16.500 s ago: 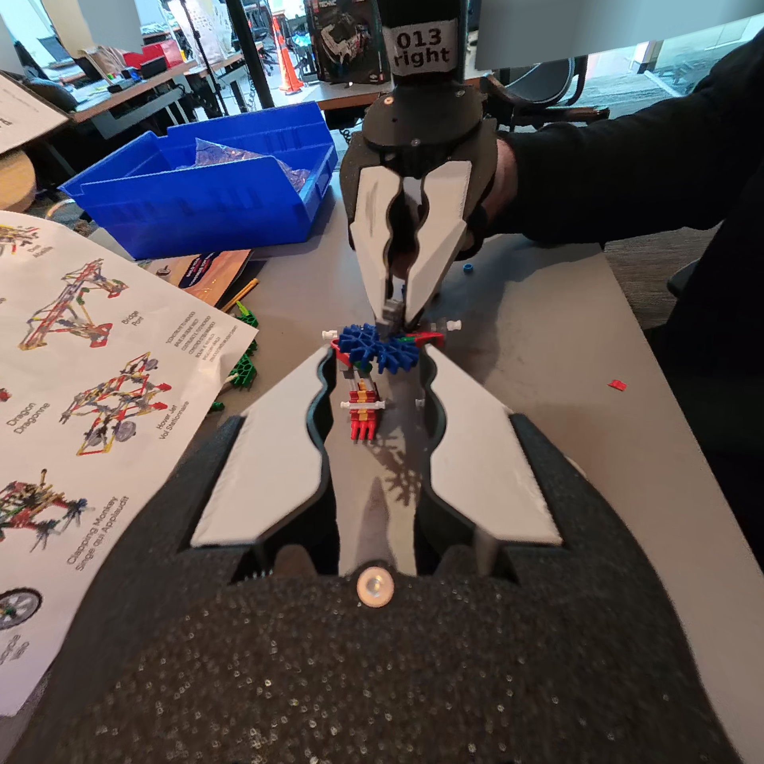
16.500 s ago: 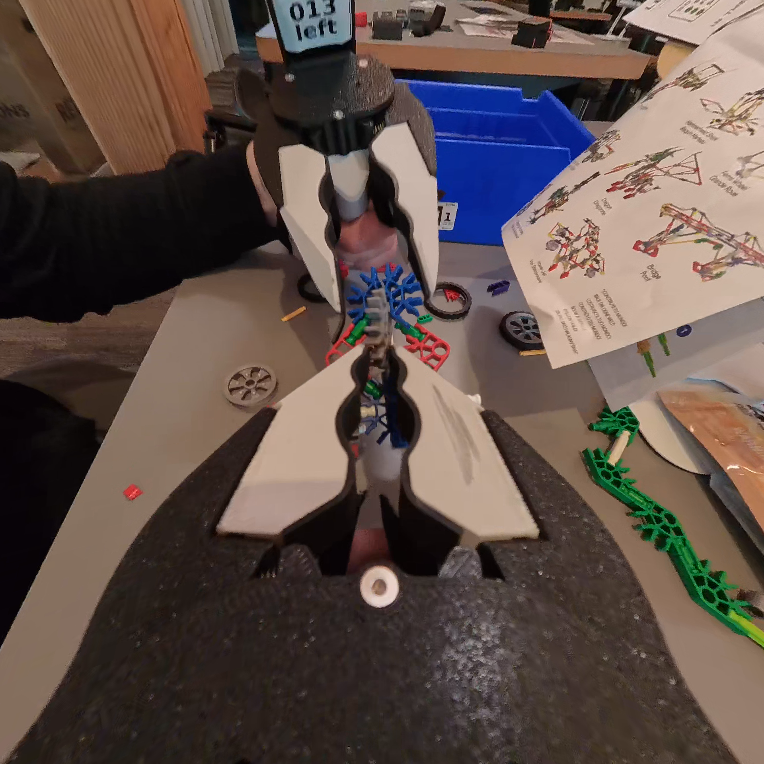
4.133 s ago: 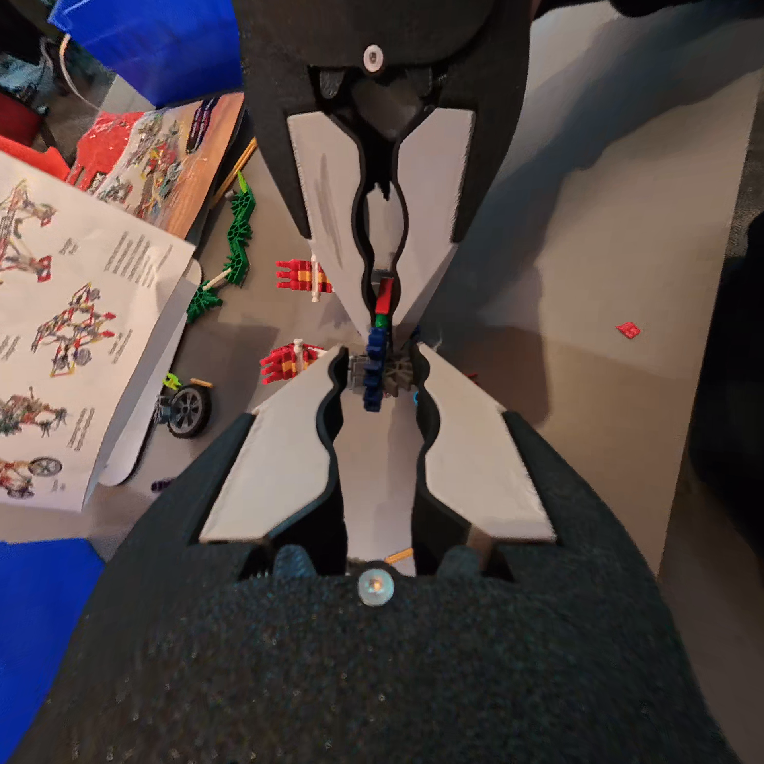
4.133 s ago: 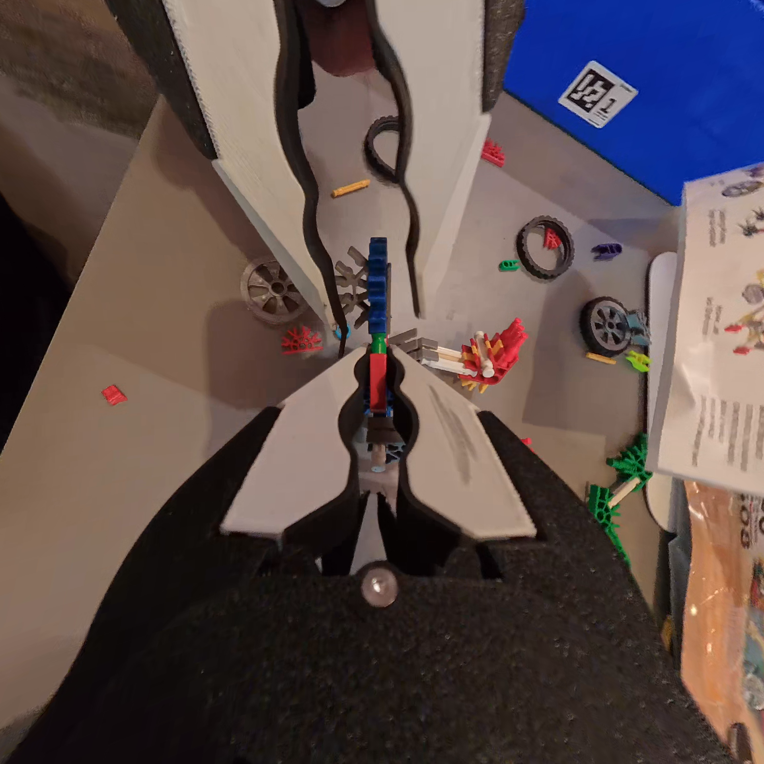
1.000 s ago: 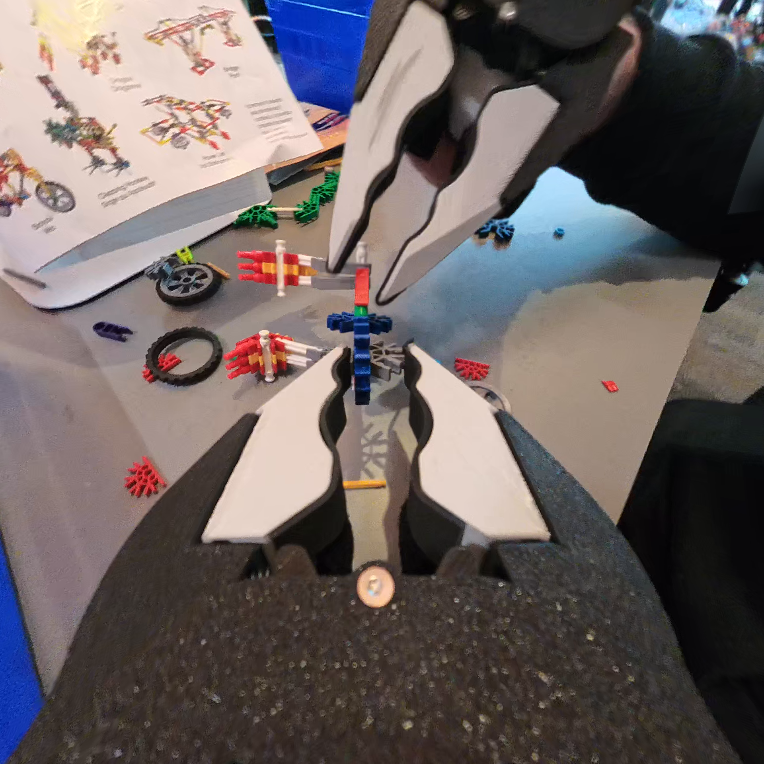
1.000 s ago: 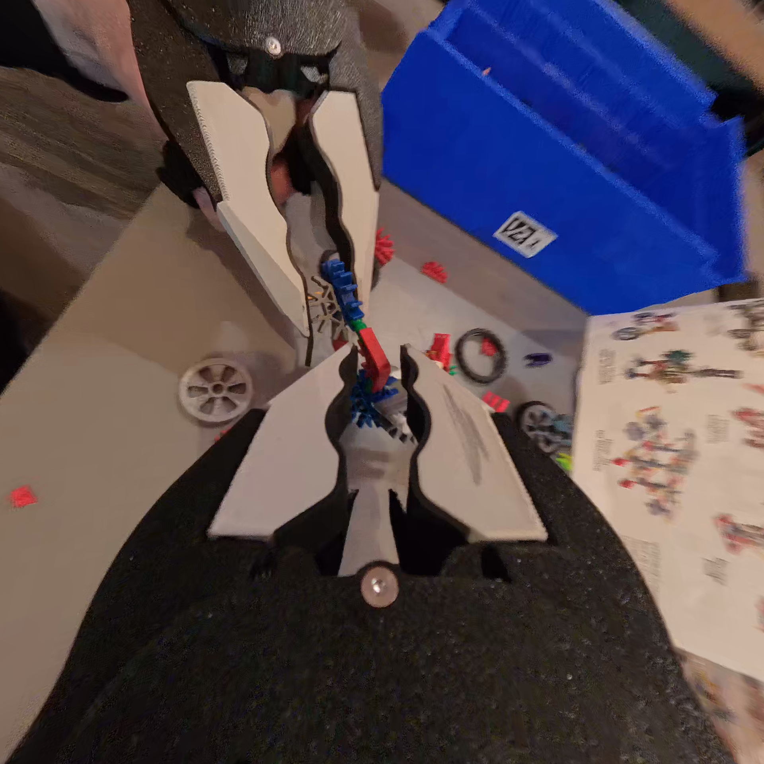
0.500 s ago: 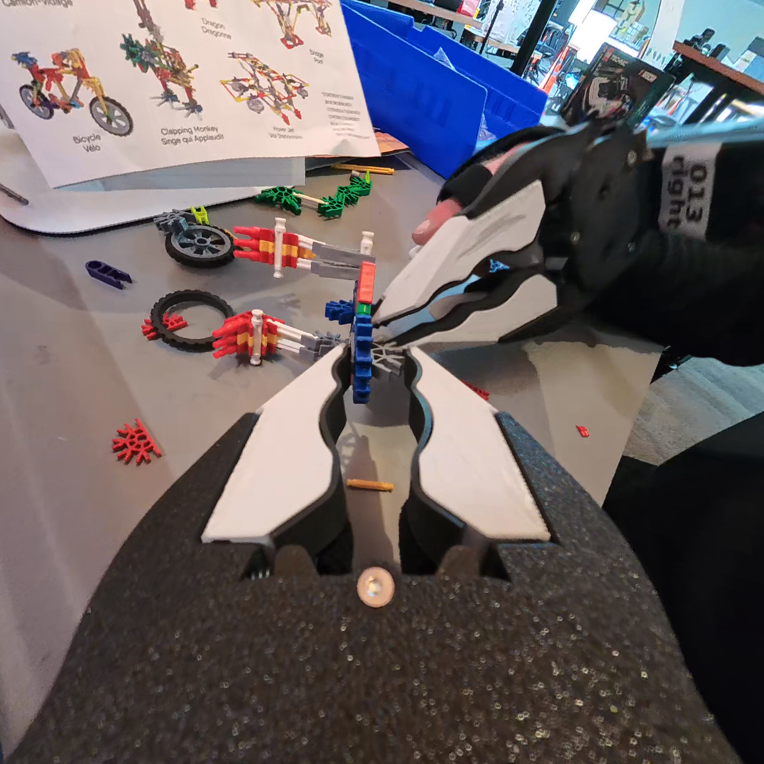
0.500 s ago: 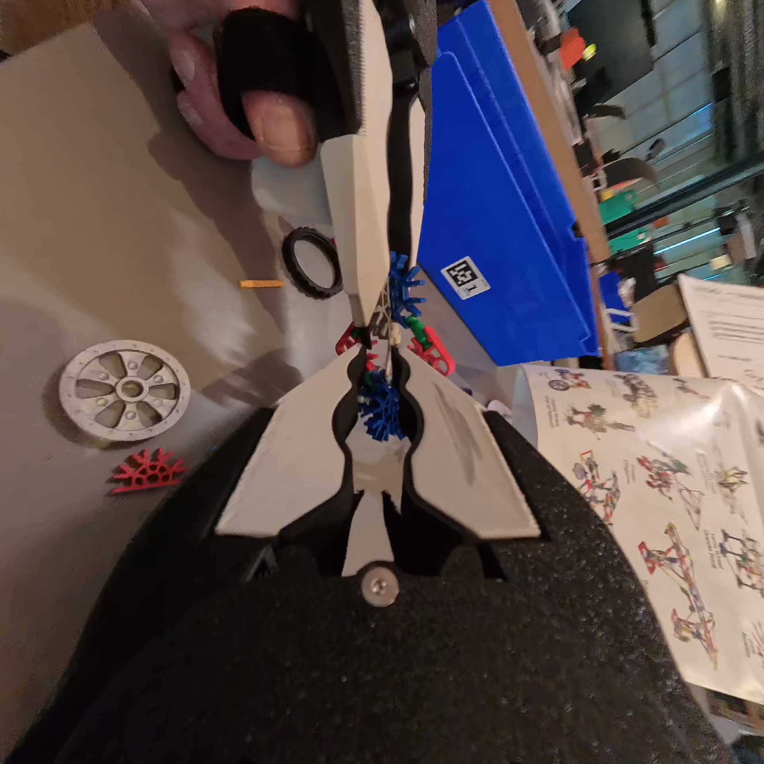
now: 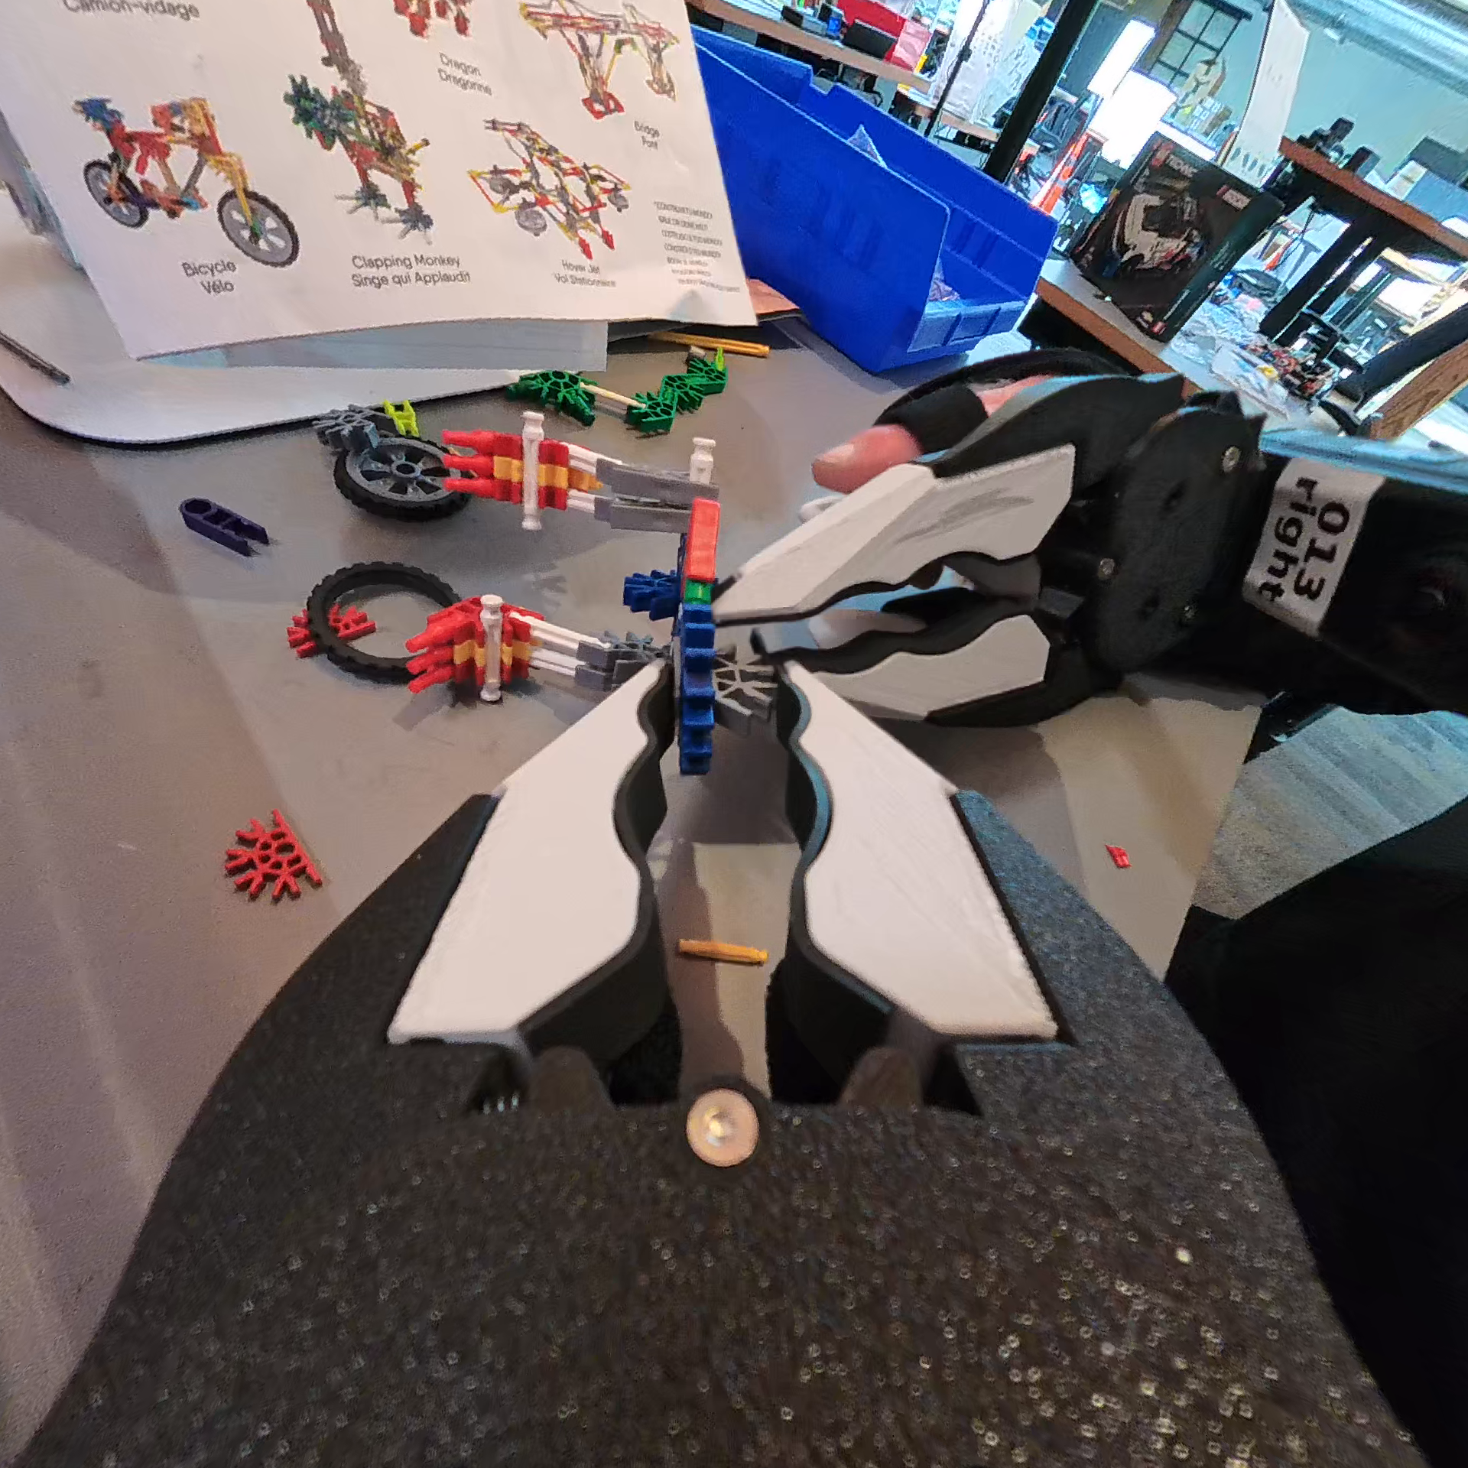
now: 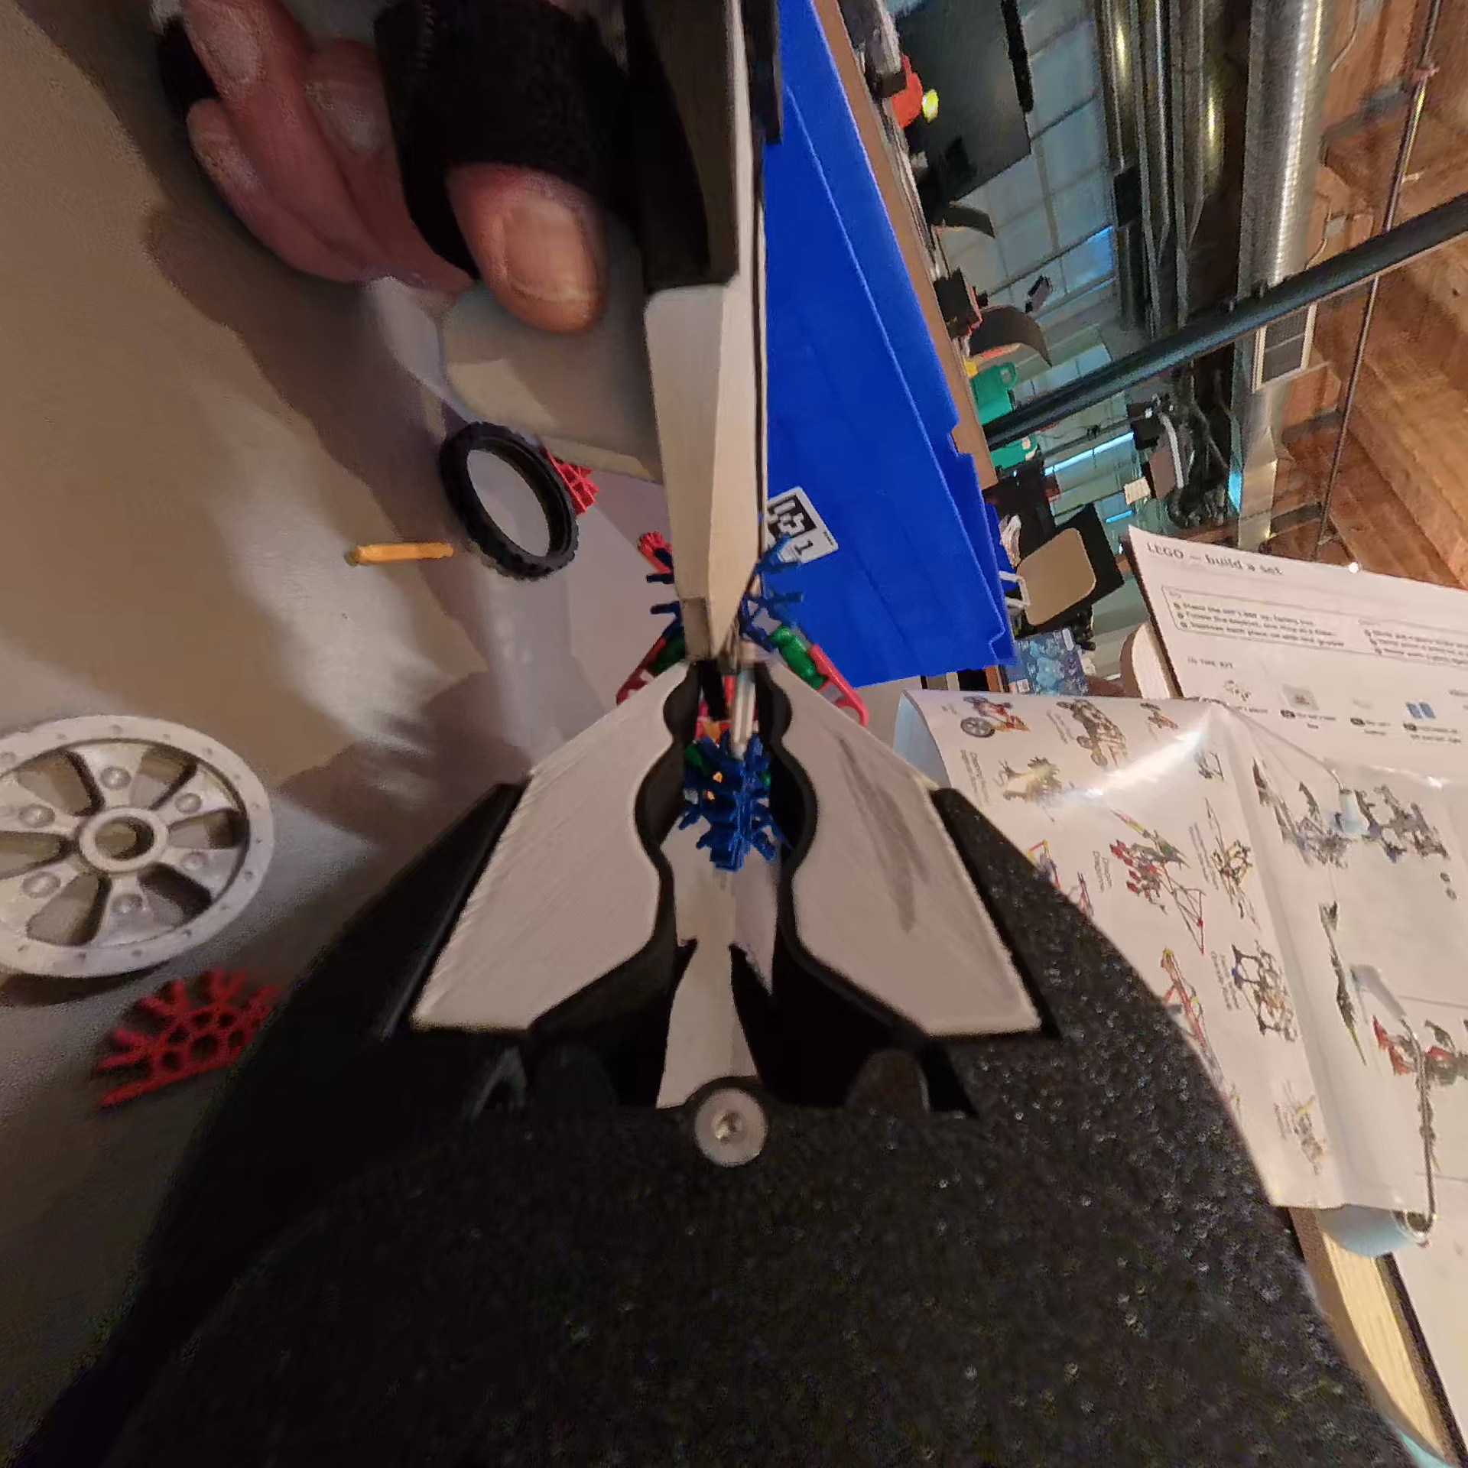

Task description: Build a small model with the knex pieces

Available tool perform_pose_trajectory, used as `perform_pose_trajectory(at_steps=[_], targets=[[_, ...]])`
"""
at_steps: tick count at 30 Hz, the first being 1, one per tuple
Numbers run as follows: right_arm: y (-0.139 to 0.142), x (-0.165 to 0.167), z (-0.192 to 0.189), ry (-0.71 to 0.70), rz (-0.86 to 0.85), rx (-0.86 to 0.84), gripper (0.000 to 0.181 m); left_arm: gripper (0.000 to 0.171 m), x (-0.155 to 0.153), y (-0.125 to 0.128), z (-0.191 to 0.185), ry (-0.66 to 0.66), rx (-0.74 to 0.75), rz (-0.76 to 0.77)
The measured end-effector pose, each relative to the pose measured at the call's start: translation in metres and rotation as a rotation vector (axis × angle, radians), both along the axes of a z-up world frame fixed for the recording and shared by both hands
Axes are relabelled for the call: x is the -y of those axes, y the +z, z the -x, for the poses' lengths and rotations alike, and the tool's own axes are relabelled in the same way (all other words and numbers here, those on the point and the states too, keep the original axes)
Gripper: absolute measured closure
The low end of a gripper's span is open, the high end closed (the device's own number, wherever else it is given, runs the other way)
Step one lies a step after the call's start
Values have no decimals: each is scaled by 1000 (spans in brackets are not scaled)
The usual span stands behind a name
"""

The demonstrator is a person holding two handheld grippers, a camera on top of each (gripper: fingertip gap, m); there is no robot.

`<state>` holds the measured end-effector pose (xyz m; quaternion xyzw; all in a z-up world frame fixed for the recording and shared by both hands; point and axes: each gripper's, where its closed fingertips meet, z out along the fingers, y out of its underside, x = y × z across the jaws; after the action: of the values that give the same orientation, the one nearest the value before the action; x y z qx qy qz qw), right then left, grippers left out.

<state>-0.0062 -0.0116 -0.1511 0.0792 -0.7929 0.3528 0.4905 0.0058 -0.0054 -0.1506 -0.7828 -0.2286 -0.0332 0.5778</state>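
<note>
The left gripper, white-fingered with a black foam body, is clenched on a small construction-toy model of blue, grey, red and green plastic connectors, gripping its blue gear-like disc and grey snowflake piece just above the table. The right gripper, turned on its side, meets the same model from the right; its tips pinch close around a thin part by the green and red pieces, though the exact contact is hard to make out. In the right wrist view a blue snowflake connector sits between its fingers.

The surface is a smooth grey table strewn with parts: a red snowflake connector, a black rubber tyre ring, a small yellow rod, a dark spoked wheel, a green connector chain and a silver wheel hub. A printed instruction sheet with coloured model drawings leans behind, beside a blue plastic storage bin. Beyond lie workshop desks, windows and a brick wall.
</note>
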Motion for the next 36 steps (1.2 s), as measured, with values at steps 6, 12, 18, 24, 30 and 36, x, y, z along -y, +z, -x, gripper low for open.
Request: perform_pose_trajectory(at_steps=[6, 12, 18, 24, 30, 36], targets=[[-3, 1, 3, -16, 41, 36, 169, 150, 0, -2, 2, 8, 6, 13], [-6, 0, 3, 13, 44, 119, 169, 151, -2, -3, 3, 13, -17, 30], [-8, 0, 2, 57, 22, 156, 172, 152, -2, -4, 2, 18, -25, 40], [-9, 0, 2, 77, -44, 149, 173, 152, -2, -5, 2, 28, -15, 37], [-10, 0, 0, 81, -113, 113, 174, 153, -3, -6, 0, 24, -13, 46], [-12, 0, -2, 89, -172, 109, 174, 154, -3, -7, -2, 24, -6, 51]])
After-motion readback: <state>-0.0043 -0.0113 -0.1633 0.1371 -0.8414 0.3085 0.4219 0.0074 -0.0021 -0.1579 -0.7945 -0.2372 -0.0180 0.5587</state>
